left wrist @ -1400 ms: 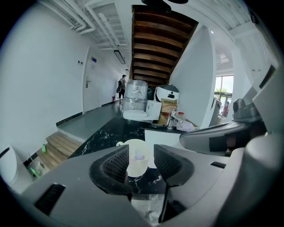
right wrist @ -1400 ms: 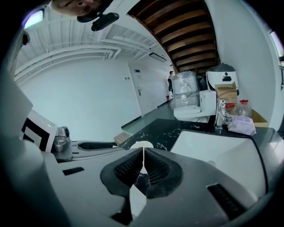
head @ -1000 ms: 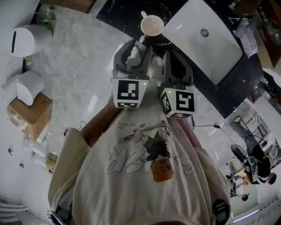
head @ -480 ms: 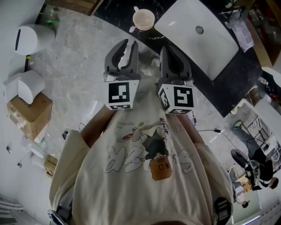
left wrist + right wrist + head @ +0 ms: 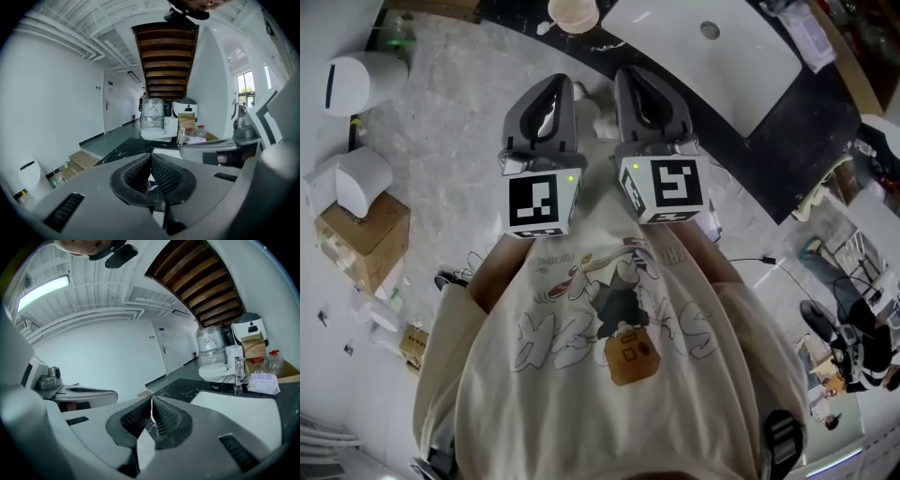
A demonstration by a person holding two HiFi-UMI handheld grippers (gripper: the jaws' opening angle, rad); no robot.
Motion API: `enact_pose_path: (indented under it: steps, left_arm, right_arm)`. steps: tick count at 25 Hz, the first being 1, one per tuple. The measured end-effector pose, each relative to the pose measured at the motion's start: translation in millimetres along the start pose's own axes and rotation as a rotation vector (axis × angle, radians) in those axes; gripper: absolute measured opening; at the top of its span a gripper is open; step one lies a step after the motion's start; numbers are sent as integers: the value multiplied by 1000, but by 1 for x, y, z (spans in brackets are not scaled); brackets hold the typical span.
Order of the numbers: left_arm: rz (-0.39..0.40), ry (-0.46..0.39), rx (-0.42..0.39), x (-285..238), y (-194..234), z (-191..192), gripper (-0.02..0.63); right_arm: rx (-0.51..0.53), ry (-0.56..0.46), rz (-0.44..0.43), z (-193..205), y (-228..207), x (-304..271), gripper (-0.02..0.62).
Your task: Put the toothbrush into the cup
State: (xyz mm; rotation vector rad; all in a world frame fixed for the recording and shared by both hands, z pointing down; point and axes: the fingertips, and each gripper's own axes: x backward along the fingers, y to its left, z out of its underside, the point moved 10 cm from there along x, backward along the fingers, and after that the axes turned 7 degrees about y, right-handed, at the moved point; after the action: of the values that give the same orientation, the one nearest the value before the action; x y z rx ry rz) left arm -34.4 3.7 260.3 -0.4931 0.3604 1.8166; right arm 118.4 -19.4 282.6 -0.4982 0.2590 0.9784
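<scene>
1. Left gripper [image 5: 555,89]: smooth grey moulded shell with black perforated pads [image 5: 161,174]. Its jaws have just been closing and now meet at the tips in a pointed oval. Nothing is between them.
2. Right gripper [image 5: 633,80]: same build, carried just beside the left one. Its own view shows the gripper [image 5: 151,400] with pads pressed together along a thin seam. It is empty.
3. Each gripper has a cube with black-and-white square markers at the rear, left [image 5: 534,202] and right [image 5: 664,186].
4. Cup [image 5: 573,12]: round, pale pinkish and open-mouthed. It stands on the dark veined countertop [image 5: 787,141] at the top edge of the head view. It is beyond both grippers, apart from them, and left of the white rectangular basin [image 5: 703,56].
5. Toothbrush: not confirmed. A white sliver [image 5: 546,27] at the cup's lower-left side may be it, but it is too small to tell.
6. Floor [image 5: 450,141]: grey, mottled, stone-like.
</scene>
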Motion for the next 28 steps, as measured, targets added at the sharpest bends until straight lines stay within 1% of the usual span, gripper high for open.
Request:
enact_pose_path:
  steps: [3, 6, 9, 12, 16, 18, 21, 26, 28]
  left_arm:
    - [5, 38, 18, 3, -13, 10, 14]
    - [10, 59, 18, 6, -20, 19, 14]
    - [21, 73, 16, 4, -23, 24, 14]
    - [24, 95, -5, 7, -28, 29, 14]
    - [13, 96, -48, 10, -33, 32, 14]
    - [19, 107, -50, 14, -32, 36, 14]
    - [19, 113, -22, 26, -18, 44, 14]
    - [-8, 86, 13, 62, 27, 59, 14]
    - [-2, 84, 27, 76, 44, 64, 14]
  right_arm:
    - [3, 12, -27, 10, -2, 9, 23]
    - [4, 21, -51, 17, 0, 12, 24]
    - [-8, 21, -51, 19, -1, 13, 24]
    - [-13, 35, -53, 23, 2, 15, 23]
    - [12, 58, -52, 25, 6, 14, 23]
    - [17, 65, -54, 28, 11, 15, 23]
    - [33, 84, -65, 33, 32, 12, 23]
    - [66, 88, -70, 41, 87, 4, 23]
    - [83, 84, -58, 43, 111, 4, 23]
